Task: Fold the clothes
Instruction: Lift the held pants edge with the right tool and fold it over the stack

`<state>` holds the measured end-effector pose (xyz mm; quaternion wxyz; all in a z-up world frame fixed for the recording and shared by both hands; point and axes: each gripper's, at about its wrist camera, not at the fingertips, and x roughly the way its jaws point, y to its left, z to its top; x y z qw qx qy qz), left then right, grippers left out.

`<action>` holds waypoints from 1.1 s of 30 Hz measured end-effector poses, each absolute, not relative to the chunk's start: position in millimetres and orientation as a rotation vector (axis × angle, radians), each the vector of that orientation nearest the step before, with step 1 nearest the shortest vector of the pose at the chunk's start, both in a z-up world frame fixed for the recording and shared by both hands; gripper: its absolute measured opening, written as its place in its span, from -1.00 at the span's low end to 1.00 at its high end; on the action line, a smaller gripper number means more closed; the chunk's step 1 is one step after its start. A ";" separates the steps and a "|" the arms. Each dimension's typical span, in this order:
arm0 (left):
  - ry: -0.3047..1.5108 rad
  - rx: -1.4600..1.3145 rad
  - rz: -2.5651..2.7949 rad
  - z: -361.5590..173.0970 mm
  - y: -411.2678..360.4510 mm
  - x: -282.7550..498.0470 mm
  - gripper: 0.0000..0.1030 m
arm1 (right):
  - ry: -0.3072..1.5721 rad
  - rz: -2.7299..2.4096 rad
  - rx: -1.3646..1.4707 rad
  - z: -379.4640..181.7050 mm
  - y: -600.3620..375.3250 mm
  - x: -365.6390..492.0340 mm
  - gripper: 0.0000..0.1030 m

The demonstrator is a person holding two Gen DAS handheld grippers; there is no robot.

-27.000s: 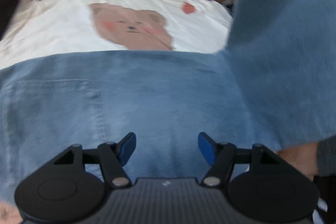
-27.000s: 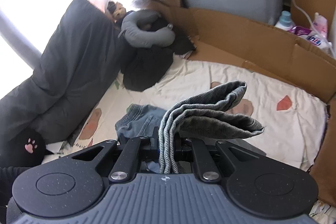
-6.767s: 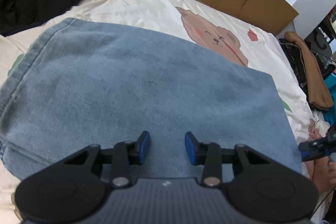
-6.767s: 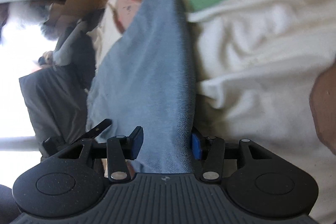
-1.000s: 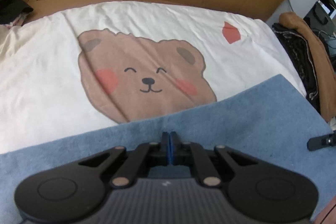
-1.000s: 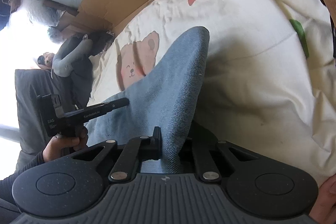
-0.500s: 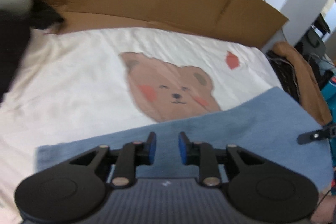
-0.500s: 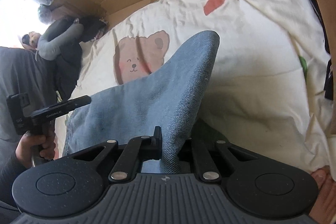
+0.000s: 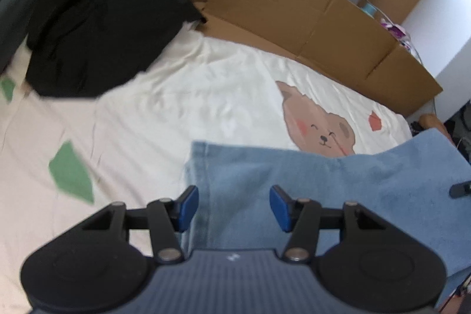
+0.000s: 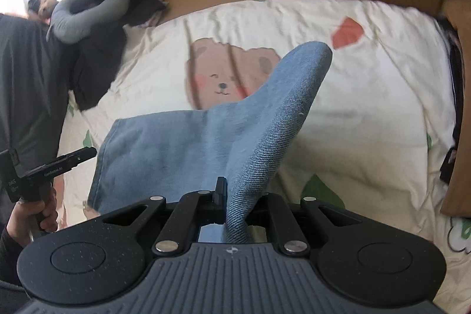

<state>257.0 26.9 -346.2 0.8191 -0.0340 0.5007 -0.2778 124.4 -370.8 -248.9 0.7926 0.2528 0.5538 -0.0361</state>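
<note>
Folded blue jeans (image 9: 323, 181) lie on a cream bed sheet (image 9: 191, 96) with a bear print. My left gripper (image 9: 234, 206) is open and empty, held above the jeans' left end. My right gripper (image 10: 235, 206) is shut on the right end of the jeans (image 10: 182, 143) and lifts that end into a raised fold. The left gripper shows in the right wrist view (image 10: 79, 155) off the jeans' left edge.
A black garment (image 9: 97, 43) and a grey neck pillow (image 10: 85, 16) lie at the far left of the bed. Brown cardboard (image 9: 309, 16) stands along the far edge. Dark and tan clothes (image 10: 456, 119) hang off the right side.
My left gripper opened, let go of the jeans and pulled back to the left. My right gripper keeps its grip on the right end and has swung to face the bed squarely.
</note>
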 end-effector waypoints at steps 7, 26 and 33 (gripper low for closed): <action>1.062 -0.281 -0.620 -367.9 66.6 249.2 0.09 | 1.269 -0.129 0.409 -218.0 -326.4 158.0 -0.88; 1.047 -0.416 -0.599 -391.0 135.1 236.4 0.09 | 1.421 -0.154 0.142 -207.6 -200.4 246.4 -0.88; 1.059 -0.443 -0.600 -397.3 142.9 232.7 0.09 | 1.406 -0.136 0.145 -222.8 -165.9 272.6 -0.88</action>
